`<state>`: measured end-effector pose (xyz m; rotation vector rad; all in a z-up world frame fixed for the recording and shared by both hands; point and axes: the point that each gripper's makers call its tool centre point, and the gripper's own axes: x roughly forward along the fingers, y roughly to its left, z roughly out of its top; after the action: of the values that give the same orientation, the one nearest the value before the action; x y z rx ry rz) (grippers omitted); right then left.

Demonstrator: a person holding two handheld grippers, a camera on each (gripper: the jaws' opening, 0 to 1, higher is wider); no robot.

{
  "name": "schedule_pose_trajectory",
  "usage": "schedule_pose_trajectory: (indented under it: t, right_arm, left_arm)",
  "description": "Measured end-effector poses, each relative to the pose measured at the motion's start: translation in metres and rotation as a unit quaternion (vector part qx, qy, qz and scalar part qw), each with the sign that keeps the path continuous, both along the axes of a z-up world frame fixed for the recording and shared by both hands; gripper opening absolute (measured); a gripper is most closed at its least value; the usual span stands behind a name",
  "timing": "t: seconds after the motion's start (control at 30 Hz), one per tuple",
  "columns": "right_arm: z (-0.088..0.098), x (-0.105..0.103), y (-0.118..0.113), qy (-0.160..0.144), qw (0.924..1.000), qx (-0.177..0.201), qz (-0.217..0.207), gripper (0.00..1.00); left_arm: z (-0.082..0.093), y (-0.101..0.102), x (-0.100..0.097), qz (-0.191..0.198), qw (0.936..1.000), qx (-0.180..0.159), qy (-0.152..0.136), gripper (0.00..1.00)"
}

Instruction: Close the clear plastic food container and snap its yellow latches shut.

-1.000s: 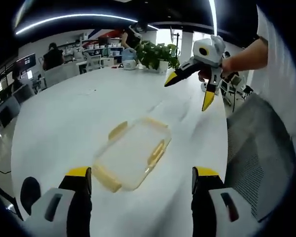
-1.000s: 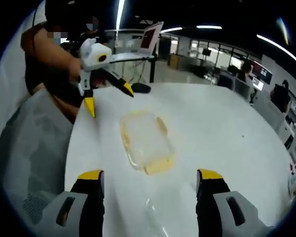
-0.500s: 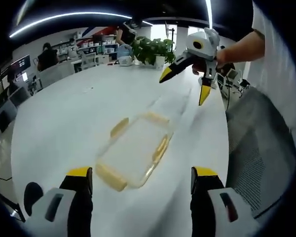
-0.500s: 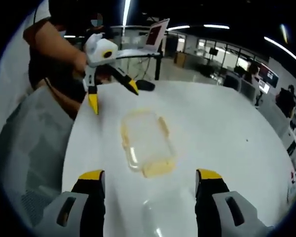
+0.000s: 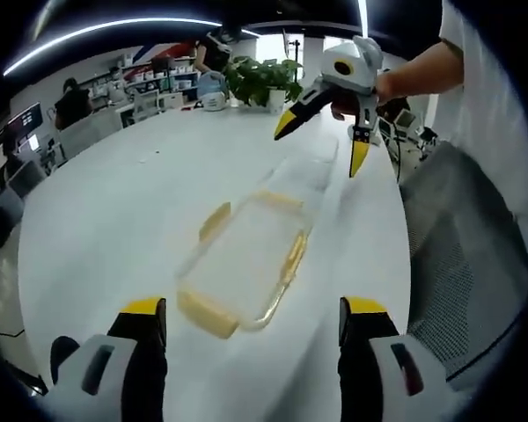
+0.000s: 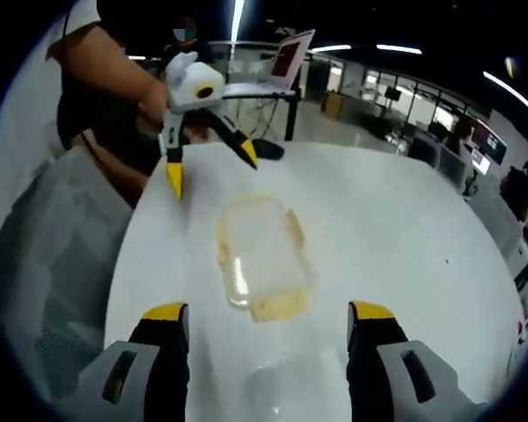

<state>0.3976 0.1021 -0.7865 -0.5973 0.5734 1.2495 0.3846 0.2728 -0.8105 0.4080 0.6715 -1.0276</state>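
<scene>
The clear plastic food container (image 5: 245,267) lies flat on the white table (image 5: 106,211), with yellow latches on its near end (image 5: 208,315) and along its sides. My left gripper (image 5: 253,325) hangs open just in front of it, nothing between its jaws. In the right gripper view the same container (image 6: 260,257) sits at mid-table, and my right gripper (image 6: 266,330) is open short of it. Each gripper also appears in the other's view: the right one (image 5: 321,136) held aloft beyond the container, the left one (image 6: 209,158) open above the table's far side.
A potted plant (image 5: 266,81) and small items stand at the table's far end. A grey mesh chair (image 5: 458,264) sits close to the table edge beside the person. Desks, monitors and seated people fill the office behind (image 6: 440,132).
Both cameras have shifted slightly. In the left gripper view the container has come nearer and the right gripper sits higher and more to the left. Both grippers stay open.
</scene>
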Motion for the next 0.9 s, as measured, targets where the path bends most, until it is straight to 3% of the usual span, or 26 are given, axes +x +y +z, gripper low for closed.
schedule_pose_trajectory:
  t: [0.27,0.9]
  right_arm:
    - [-0.003,0.003,0.011,-0.007,0.9995,-0.016,0.025,0.72]
    - [-0.016,0.005,0.019,0.009,0.9967,-0.053,0.061,0.70]
  left_arm:
    - [-0.003,-0.001,0.004,-0.015,0.9998,0.011,0.002,0.80]
    - [-0.010,0.007,0.019,-0.068,0.9960,0.058,-0.002,0.78]
